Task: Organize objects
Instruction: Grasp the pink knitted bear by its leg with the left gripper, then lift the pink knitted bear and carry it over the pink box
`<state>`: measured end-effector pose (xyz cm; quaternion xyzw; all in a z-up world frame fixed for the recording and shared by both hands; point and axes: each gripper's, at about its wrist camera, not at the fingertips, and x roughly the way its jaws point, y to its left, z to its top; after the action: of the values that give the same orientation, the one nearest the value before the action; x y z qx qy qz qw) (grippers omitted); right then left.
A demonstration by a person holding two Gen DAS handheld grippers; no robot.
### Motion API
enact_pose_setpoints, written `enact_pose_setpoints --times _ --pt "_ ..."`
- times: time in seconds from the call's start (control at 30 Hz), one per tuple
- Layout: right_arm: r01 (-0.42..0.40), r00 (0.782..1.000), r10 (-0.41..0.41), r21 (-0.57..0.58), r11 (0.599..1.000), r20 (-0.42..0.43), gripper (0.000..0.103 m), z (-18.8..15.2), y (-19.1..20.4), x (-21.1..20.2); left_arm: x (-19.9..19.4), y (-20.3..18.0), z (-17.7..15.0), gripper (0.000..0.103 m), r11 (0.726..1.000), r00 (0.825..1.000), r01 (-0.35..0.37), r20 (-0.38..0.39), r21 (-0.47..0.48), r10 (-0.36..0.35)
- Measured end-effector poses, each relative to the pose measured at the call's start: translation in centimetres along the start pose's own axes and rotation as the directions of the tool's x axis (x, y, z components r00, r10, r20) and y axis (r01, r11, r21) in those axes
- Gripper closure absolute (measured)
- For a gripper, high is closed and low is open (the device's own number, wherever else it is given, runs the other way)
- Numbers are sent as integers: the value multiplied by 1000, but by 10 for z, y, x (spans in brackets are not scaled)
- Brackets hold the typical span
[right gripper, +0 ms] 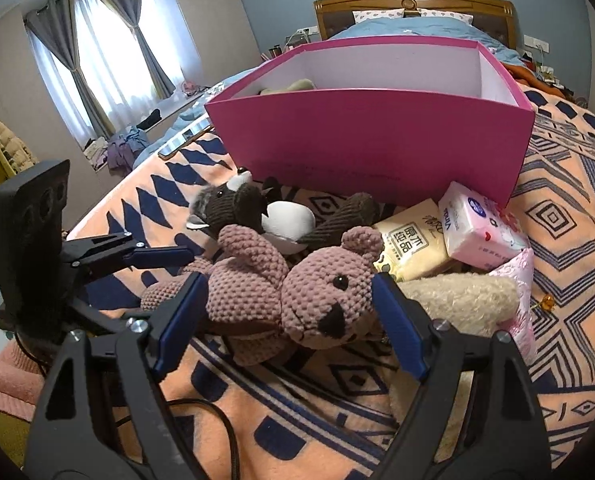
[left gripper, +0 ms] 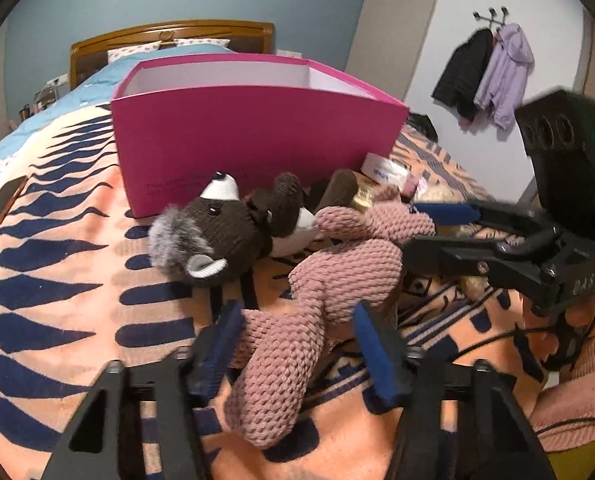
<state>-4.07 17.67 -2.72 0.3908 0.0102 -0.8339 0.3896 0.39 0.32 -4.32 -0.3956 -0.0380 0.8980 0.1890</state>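
- The left claw (left gripper: pixel 297 344) is spread wide, its blue-padded fingers (left gripper: pixel 221 344) on either side of the legs of a pink knitted teddy bear (left gripper: pixel 329 280); neither pad clearly presses the toy, so it reads as released.
- The right claw (right gripper: pixel 289 320) is also spread apart, straddling the same pink knitted teddy bear (right gripper: pixel 297 300) at its head and chest, with a little space showing at each pad.
- The bear lies on its back on the peach-and-navy patterned blanket (right gripper: pixel 557 240) that covers the bed, just in front of the tall pink cardboard box (right gripper: pixel 377 140).
- A dark brown knitted raccoon toy (left gripper: pixel 225 236) with a white belly lies just beside the bear, between it and the box wall, and touches the bear's arm.
- To the bear's right sit a beige tissue pack (right gripper: pixel 413 244) and a pink-and-white tissue pack (right gripper: pixel 481 228), the pink one leaning on the beige one.
- A cream fluffy plush (right gripper: pixel 461 300) lies close against the bear's head.
- Inside the box, something pale green (right gripper: pixel 293 86) shows low in a far corner; I cannot tell what it is.
- Dark and lilac jackets (left gripper: pixel 485 72) hang on wall hooks.
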Motion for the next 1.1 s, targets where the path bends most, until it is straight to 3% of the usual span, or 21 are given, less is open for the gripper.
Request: enact_pose_setpoints --times 0.07,0.2,0.27,0.37,0.43,0.5,0.57,0.6,0.63,0.7,0.83,1.1 --pt "-15 1000 15 2 1000 4 19 -1 1 -2 -3 6 3 68 999 1000 24 7 -34 -24" --pt "-20 1000 20 0 1000 2 21 0 2 -3 -1 12 5 68 998 1000 -6 9 -59 6" --pt "0 1000 1 12 1000 -5 22 0 -1 1 1 10 2 61 998 999 32 -14 -55 -32" --pt "18 1000 -18 25 1000 -10 22 -2 -5 6 2 4 0 54 1000 1000 8 -18 -8 -8" --pt "29 1000 -29 17 999 -6 22 -2 -5 7 3 2 -3 36 1000 999 28 -39 14 -28" --pt "37 999 -37 10 999 -10 22 -3 -4 10 3 -4 -5 30 998 998 55 -43 35 -54" --pt "37 999 -37 12 999 -11 22 -4 -4 11 4 -11 -6 31 997 998 42 -42 65 -39" --pt "37 999 -37 14 999 -10 22 -4 -4 11 6 -13 -6 41 996 998 46 -43 70 -43" --pt "36 999 -36 16 999 -8 22 -5 -3 11 7 -13 -6 58 996 997 58 -48 67 -55" --pt "26 1000 -26 28 999 -4 23 -5 -4 10 10 -13 -5 68 996 995 76 -64 51 -73" --pt "5 1000 -5 66 998 3 32 -6 -13 4 5 -11 -4 71 996 995 85 -47 30 -83" --pt "-38 999 35 83 996 31 33 -5 -10 -11 -22 -14 7 71 996 996 79 29 43 -80"
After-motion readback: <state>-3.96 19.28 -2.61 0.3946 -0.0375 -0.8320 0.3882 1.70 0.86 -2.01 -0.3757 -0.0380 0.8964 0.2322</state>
